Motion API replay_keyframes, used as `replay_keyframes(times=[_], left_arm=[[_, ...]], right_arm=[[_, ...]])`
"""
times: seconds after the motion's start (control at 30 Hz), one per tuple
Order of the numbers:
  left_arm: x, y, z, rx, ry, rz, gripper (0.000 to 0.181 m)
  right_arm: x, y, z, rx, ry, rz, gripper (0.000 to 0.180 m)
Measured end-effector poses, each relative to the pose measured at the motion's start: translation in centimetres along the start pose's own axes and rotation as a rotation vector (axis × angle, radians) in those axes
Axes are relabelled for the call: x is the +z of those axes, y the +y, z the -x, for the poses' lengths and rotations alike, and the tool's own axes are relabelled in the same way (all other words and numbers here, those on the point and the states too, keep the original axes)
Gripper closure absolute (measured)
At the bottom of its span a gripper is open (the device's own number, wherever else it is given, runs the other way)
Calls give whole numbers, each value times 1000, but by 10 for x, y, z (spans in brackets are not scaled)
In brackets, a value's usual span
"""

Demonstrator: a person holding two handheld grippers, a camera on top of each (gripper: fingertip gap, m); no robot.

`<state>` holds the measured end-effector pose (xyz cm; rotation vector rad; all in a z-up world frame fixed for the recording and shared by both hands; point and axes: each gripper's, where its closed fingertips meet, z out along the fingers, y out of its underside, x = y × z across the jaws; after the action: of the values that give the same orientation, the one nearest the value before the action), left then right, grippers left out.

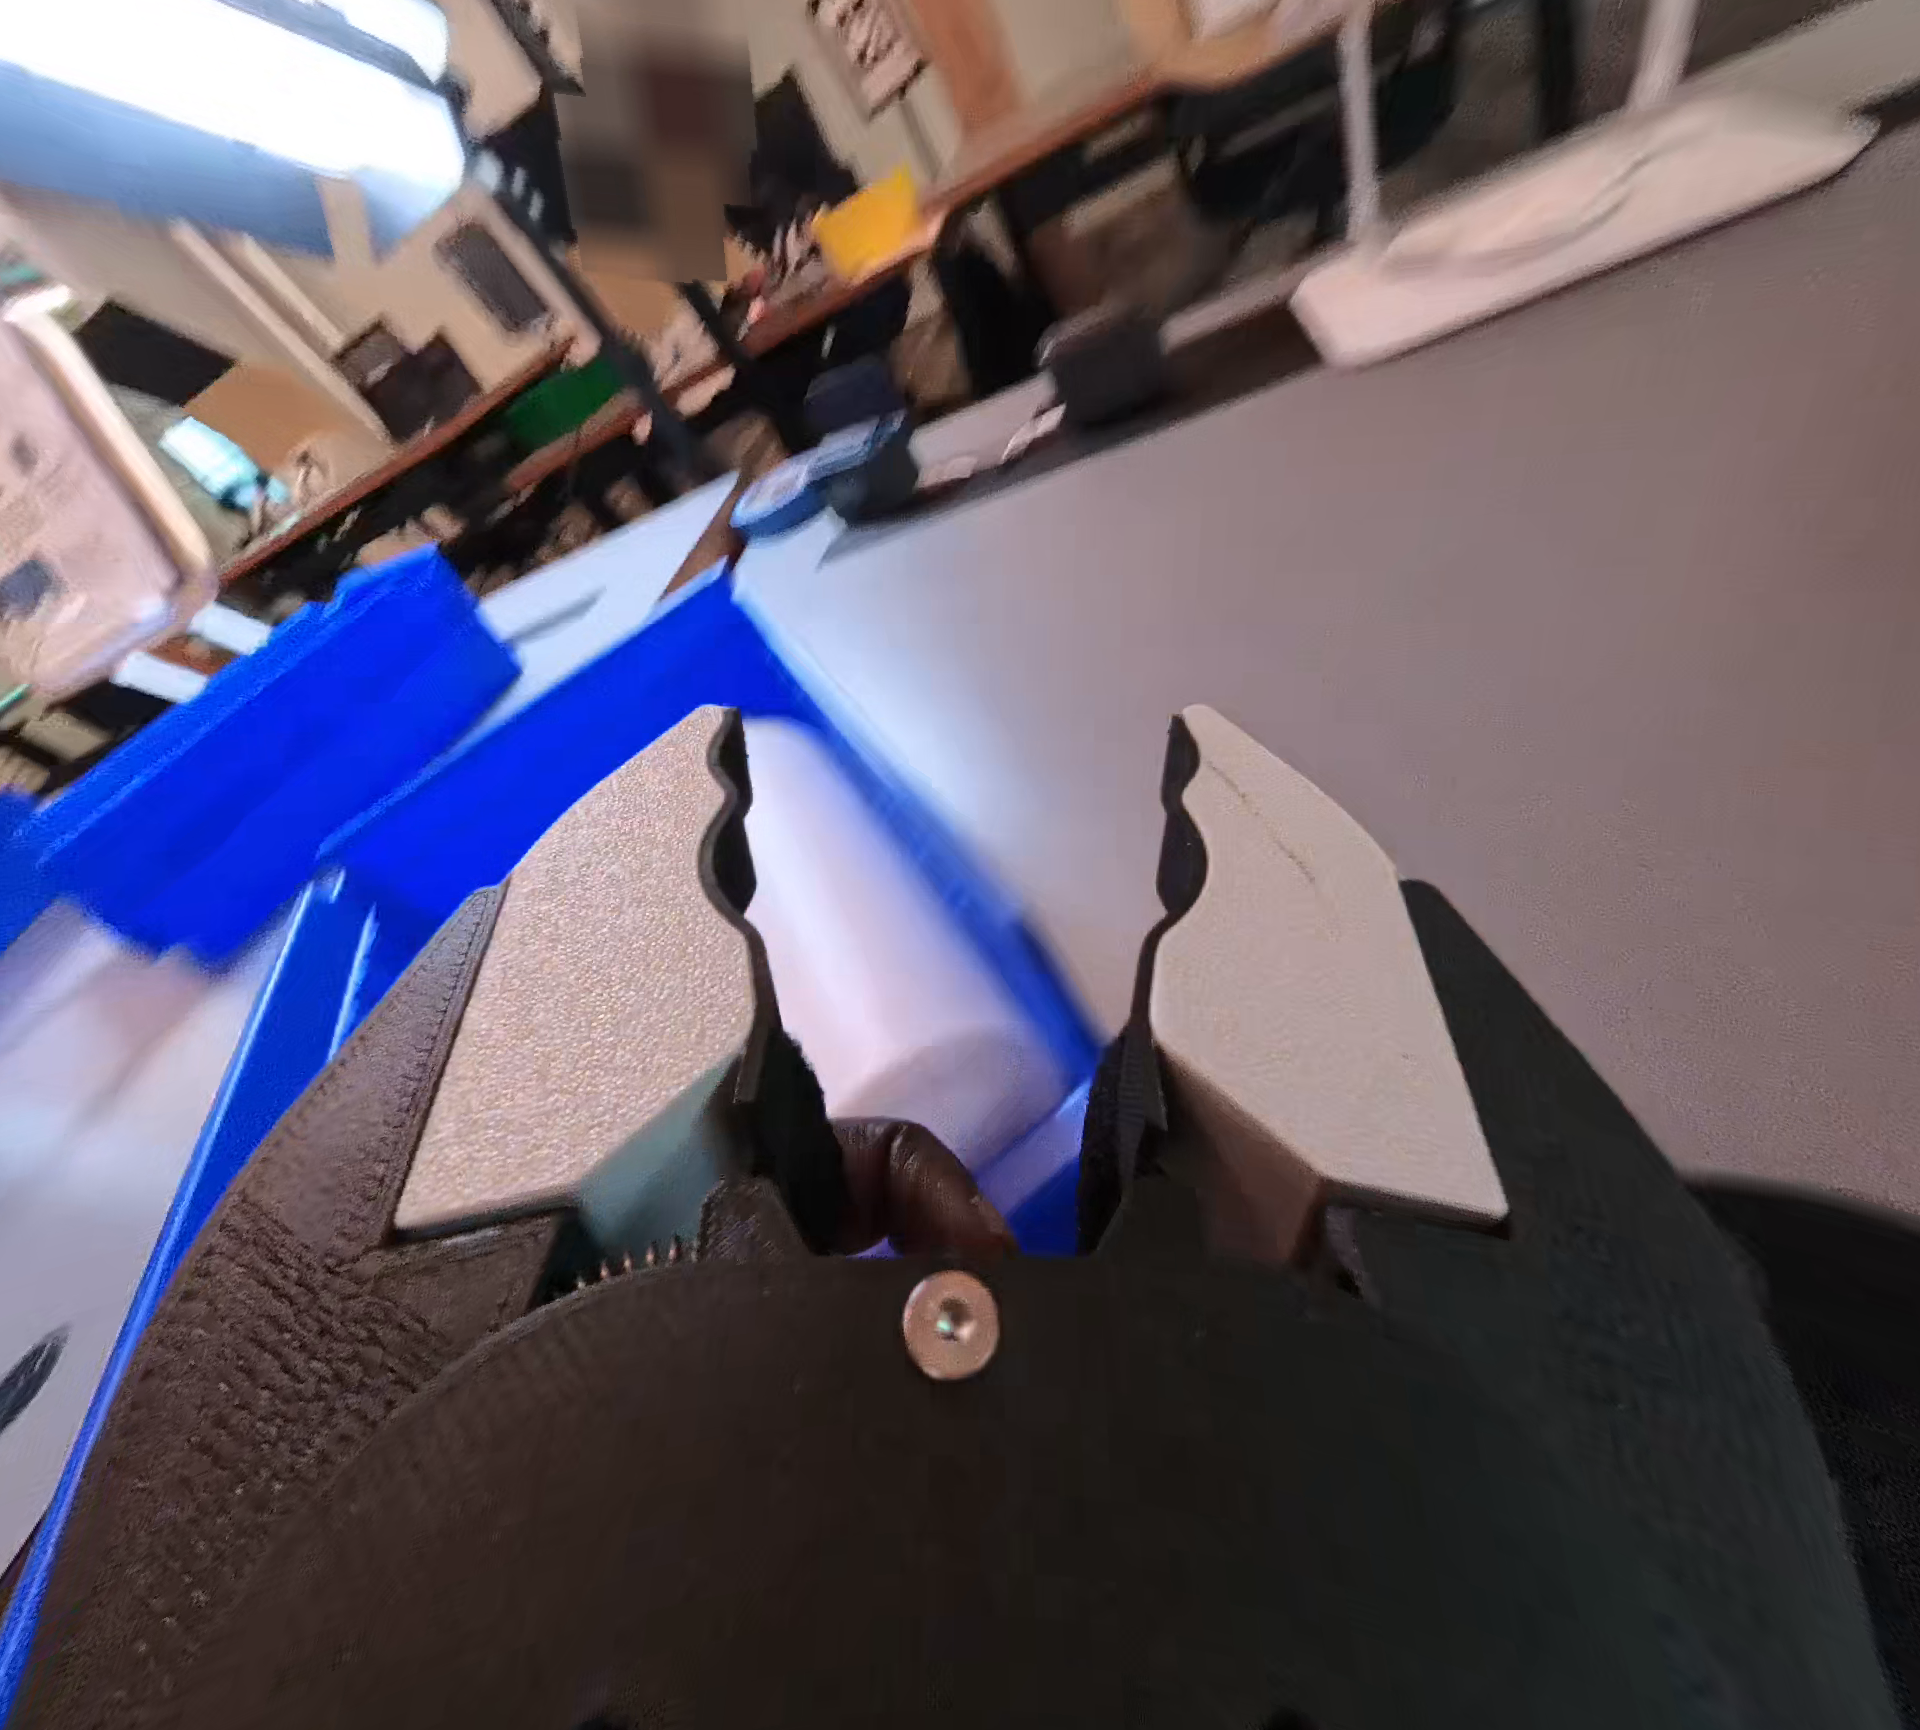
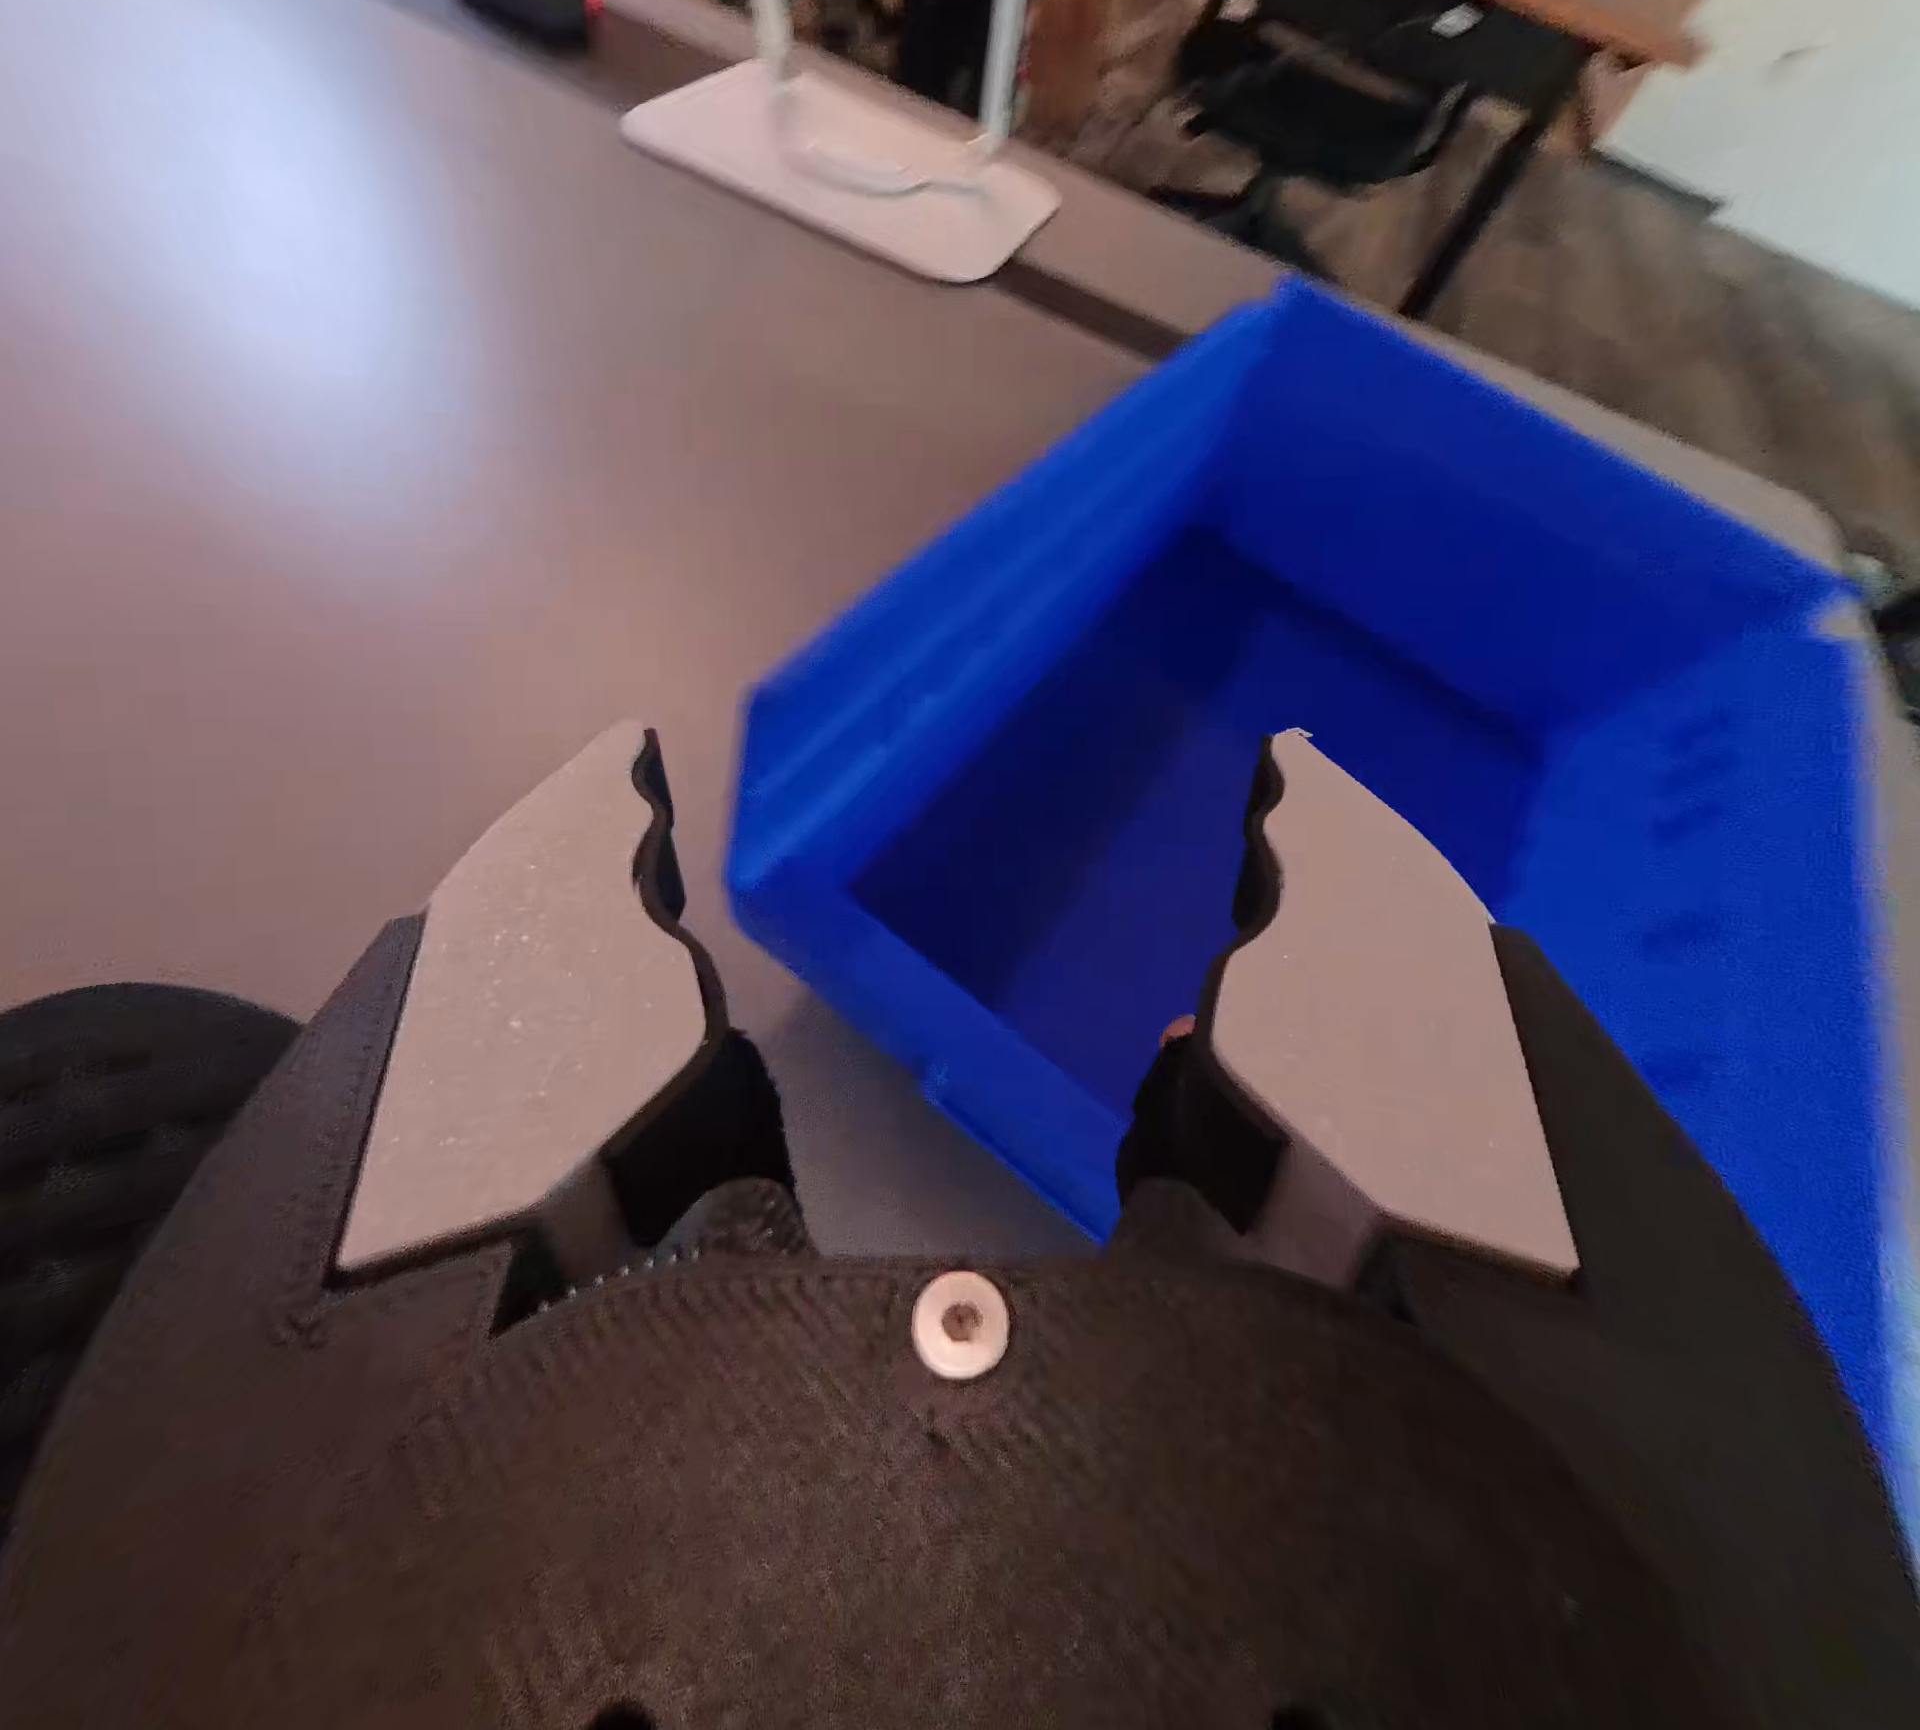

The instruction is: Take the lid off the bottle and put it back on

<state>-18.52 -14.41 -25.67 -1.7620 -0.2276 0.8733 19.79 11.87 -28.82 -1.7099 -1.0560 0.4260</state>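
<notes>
The left gripper [image 1: 956, 724] is held with its jaws spread and nothing between them, low over a blue bin [image 1: 436, 807]. Inside that bin a white cylindrical thing [image 1: 862, 932] is seen lying on its side; it is judged to be the bottle, though its lid cannot be made out in the blur. A dark brown rounded thing [image 1: 914, 1192] is glimpsed at the base of the jaws (what it is cannot be told).

The right gripper [image 2: 961, 735] is likewise held wide and empty, above the grey table [image 2: 364, 433] at the near corner of a second blue bin [image 2: 1299, 641], in which nothing is seen. A white stand base [image 2: 842, 174] is set well apart at the table's far edge.

Several risks are judged from here. Since the bottle lies flat against the bin wall, it may be rolled away or pinched askew if the jaws are closed on its round flank. The bin wall may be struck by a fingertip on the way down. As both views are smeared, speed is implied, and a hasty grasp may be misplaced. The right gripper is pointed at the wrong bin for the bottle.
</notes>
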Motion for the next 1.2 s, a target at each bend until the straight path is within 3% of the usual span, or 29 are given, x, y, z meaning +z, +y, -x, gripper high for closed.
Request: replay_keyframes(times=[0.07, 0.17, 0.2, 0.23, 0.3, 0.33, 0.63, 0.97, 1.2], left_arm=[[0, 37, 14, -4, -15, 90, 108], [12, 59, 6, 4, 17, 140, 121], [16, 59, 0, 18, 37, 133, 134], [19, 57, -6, 37, 51, 128, 150], [24, 56, -8, 99, 26, 136, 151], [26, 55, -10, 122, 25, 132, 151], [26, 45, -27, 160, 217, 1, 158], [30, 38, -40, 184, 283, -70, 161], [29, 38, -38, 177, 355, -129, 161]], right_arm=[[20, 5, 25, -44, -30, 64, 75], [41, 23, 36, -129, 32, 199, 84], [46, 29, 39, -148, 38, 241, 91], [49, 34, 40, -165, 51, 277, 106], [51, 45, 32, -231, 114, 351, 142], [51, 49, 28, -271, 133, 376, 149], [38, 58, 7, -309, 233, 431, 166], [29, 55, 38, -364, 195, 430, 164], [39, 52, 27, -323, 208, 422, 166]])
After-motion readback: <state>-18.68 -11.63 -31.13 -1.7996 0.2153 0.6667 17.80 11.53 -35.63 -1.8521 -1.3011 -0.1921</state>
